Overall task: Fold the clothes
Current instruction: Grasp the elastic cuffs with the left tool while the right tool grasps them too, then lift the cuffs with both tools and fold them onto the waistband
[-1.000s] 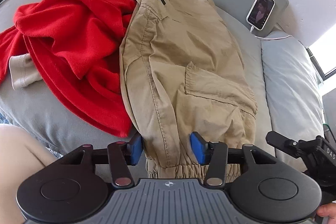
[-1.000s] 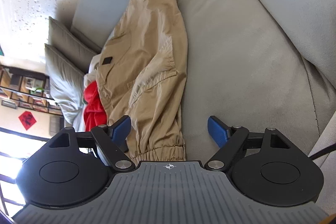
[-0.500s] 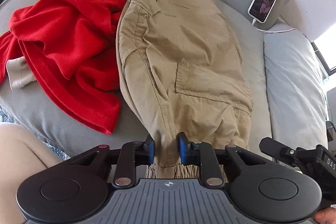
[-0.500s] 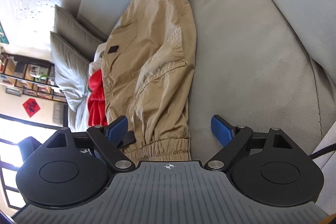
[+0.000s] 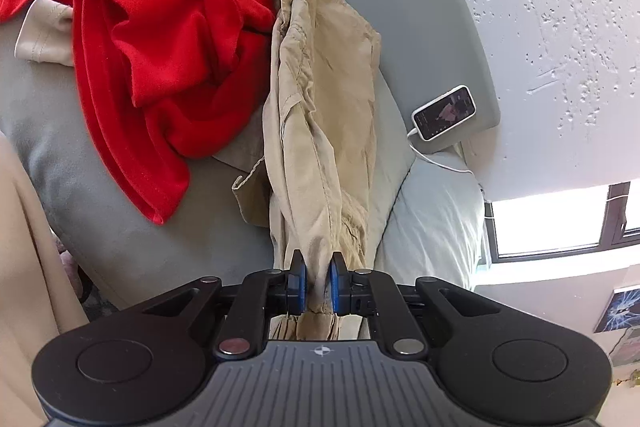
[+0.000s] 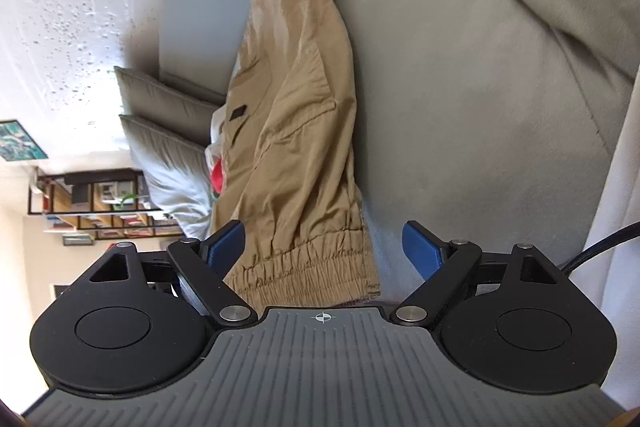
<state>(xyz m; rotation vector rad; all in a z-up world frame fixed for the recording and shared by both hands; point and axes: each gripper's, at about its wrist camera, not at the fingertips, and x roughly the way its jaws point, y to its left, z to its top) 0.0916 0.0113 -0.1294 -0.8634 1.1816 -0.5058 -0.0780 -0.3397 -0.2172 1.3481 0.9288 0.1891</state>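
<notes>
Since a second ago the left gripper (image 5: 317, 281) has clenched on the khaki trousers (image 5: 320, 131), bunching the leg between its fingers. Right gripper (image 6: 323, 247) is spread wide, the cuff between its fingers untouched. Beyond, left, lies a red garment (image 5: 168, 27) on the sofa (image 5: 100, 227).

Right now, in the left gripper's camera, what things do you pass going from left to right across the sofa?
Red fleece → tan pants, pinched at the cuff by the left gripper, whose jaws are closing → phone leaning on the sofa arm → window.
</notes>
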